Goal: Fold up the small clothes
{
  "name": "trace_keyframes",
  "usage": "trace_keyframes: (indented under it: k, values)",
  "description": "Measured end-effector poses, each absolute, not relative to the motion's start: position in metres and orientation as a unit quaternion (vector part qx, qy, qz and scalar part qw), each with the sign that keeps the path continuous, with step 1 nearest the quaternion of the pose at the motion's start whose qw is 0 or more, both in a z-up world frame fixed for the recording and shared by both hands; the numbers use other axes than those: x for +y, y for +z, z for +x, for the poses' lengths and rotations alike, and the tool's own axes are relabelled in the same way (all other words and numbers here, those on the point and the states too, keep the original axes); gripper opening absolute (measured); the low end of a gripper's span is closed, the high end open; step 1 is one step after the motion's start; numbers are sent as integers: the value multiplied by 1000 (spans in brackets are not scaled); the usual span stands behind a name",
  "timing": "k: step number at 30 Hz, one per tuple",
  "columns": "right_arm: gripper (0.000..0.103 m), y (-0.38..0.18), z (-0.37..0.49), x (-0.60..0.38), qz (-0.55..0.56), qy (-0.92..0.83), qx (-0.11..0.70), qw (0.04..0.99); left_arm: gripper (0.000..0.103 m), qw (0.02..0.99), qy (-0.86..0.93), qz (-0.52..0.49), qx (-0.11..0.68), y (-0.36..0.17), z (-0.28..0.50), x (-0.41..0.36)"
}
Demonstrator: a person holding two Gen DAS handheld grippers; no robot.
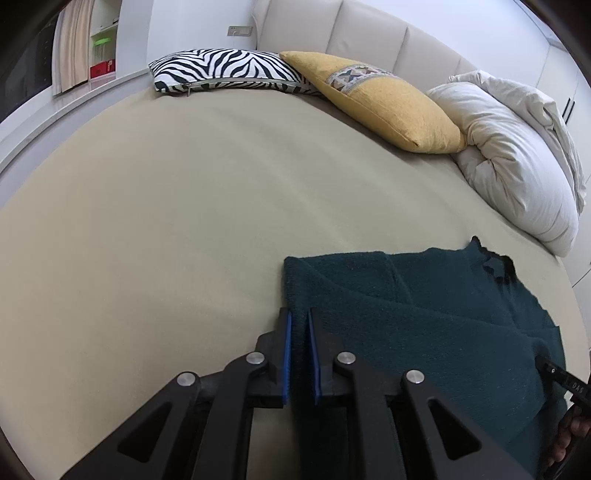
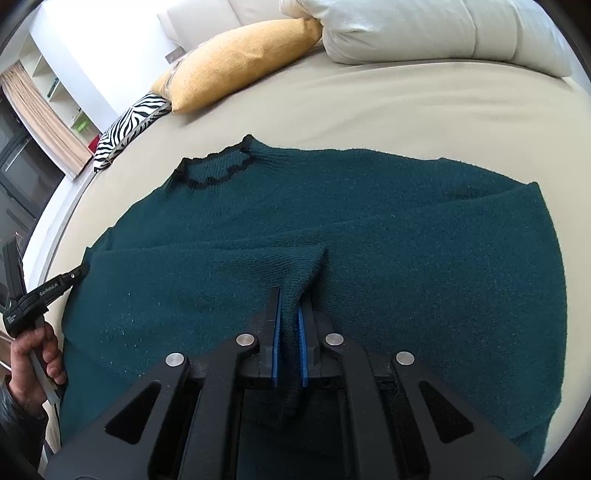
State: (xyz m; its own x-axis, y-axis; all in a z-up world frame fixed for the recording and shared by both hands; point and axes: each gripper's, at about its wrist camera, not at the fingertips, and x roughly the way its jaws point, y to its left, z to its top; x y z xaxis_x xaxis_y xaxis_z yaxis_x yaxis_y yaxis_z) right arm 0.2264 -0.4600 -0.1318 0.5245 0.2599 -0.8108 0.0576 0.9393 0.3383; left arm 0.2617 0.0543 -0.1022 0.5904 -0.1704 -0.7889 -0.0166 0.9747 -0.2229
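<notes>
A dark teal knit sweater (image 2: 369, 229) with a black-trimmed neck (image 2: 218, 170) lies spread on the beige bed sheet (image 2: 388, 103), its sides folded in. It also shows in the left wrist view (image 1: 424, 314). My right gripper (image 2: 290, 299) is shut on a pinched ridge of the sweater's cloth near its lower middle. My left gripper (image 1: 299, 317) is nearly shut, with the sweater's left folded edge between its blue pads (image 1: 287, 354). The left gripper also shows at the sweater's left edge in the right wrist view (image 2: 79, 271).
At the head of the bed lie a zebra-print pillow (image 1: 221, 70), a yellow cushion (image 1: 384, 99) and a white bunched duvet (image 1: 517, 158). A padded headboard (image 1: 369, 33) stands behind them. Bare sheet (image 1: 166, 221) stretches left of the sweater. Shelves (image 1: 103, 48) stand beyond the bed.
</notes>
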Motion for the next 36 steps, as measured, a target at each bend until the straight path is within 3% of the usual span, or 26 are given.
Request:
trace_keyframes:
  k: [3, 10, 14, 18, 30, 31, 34, 35, 36]
  values:
    - [13, -122, 221, -458, 152, 50, 486, 859, 13, 891, -42, -114, 438, -86, 248, 63]
    - [14, -85, 180, -447, 148, 55, 449, 879, 23, 897, -73, -42, 433, -79, 196, 45]
    - [12, -109, 184, -428, 109, 53, 489, 864, 25, 892, -66, 18, 448, -106, 196, 35]
    - [8, -120, 181, -450, 169, 55, 483, 857, 25, 891, -59, 54, 447, -106, 198, 30]
    - [14, -129, 161, -478, 217, 45, 469, 855, 26, 890, -59, 24, 451, -105, 197, 42]
    - [14, -120, 152, -478, 209, 26, 472, 856, 30, 889, -59, 14, 454, -102, 193, 46]
    - [18, -85, 118, -483, 219, 23, 440, 870, 35, 890, -70, -24, 451, -82, 165, 58]
    - [29, -75, 105, -484, 222, 27, 428, 876, 45, 889, -82, -38, 449, -74, 149, 65]
    - [50, -63, 87, -485, 222, 30, 415, 882, 52, 887, -96, -51, 448, -69, 135, 70]
